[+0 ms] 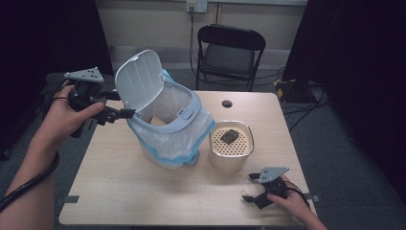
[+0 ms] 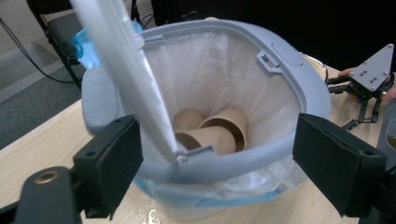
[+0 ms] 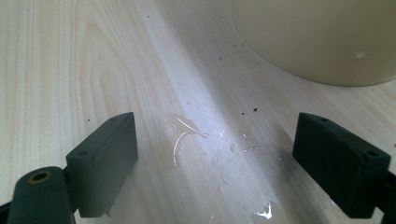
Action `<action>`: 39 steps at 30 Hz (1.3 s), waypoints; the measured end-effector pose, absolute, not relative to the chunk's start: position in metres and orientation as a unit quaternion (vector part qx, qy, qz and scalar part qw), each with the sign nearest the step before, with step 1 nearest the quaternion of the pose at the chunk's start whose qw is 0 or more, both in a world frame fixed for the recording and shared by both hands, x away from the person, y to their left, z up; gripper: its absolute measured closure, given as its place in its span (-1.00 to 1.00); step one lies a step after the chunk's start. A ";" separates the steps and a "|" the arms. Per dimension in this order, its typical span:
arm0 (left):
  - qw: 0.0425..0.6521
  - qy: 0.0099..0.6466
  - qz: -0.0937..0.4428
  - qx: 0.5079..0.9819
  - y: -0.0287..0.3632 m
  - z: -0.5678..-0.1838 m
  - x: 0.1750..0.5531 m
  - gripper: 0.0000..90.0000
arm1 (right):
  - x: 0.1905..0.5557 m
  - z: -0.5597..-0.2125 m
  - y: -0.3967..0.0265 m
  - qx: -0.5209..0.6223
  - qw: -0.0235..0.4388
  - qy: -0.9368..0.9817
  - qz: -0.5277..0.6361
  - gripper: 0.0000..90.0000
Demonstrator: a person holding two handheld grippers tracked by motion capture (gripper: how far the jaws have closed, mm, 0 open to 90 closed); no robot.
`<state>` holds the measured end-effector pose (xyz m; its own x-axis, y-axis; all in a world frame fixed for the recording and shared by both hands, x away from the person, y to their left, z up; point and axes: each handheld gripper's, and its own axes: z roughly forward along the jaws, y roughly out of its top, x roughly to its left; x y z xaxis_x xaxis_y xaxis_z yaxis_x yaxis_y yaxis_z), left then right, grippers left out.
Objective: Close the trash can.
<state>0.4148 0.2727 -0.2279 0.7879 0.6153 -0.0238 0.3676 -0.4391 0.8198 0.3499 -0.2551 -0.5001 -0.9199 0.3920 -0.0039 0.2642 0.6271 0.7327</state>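
A grey pedal bin (image 1: 184, 115) with a white liner stands tilted on the table, its lid (image 1: 140, 79) swung up. My left gripper (image 1: 125, 114) is held at the bin's left rim, beside the lid hinge. In the left gripper view the left gripper (image 2: 217, 163) stands open, looking into the bin (image 2: 299, 84), where brown paper cups (image 2: 215, 133) lie at the bottom. My right gripper (image 1: 247, 187) rests low near the table's front right corner. The right gripper (image 3: 215, 158) is open with nothing between its jaws, over a wet patch (image 3: 187, 130) on the wood.
A cream container (image 1: 231, 155) with a perforated top stands right of the bin, with a dark lump (image 1: 230, 135) on it; its wall (image 3: 317, 37) rises ahead of the right gripper. A black folding chair (image 1: 230, 52) stands behind the table (image 1: 119, 187).
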 end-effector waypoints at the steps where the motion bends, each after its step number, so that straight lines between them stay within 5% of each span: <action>1: 0.437 0.295 0.141 0.838 0.271 -0.227 0.415 -0.69 | 0.350 -0.500 -0.255 0.183 0.082 0.898 0.391 -0.70; 27: 0.439 0.233 0.112 0.860 0.231 -0.221 0.412 -0.50 | 0.350 -0.500 -0.255 0.182 0.082 0.898 0.391 -0.70; 39: 0.429 0.223 0.094 0.870 0.224 -0.227 0.413 0.23 | 0.350 -0.500 -0.255 0.183 0.082 0.898 0.391 -0.70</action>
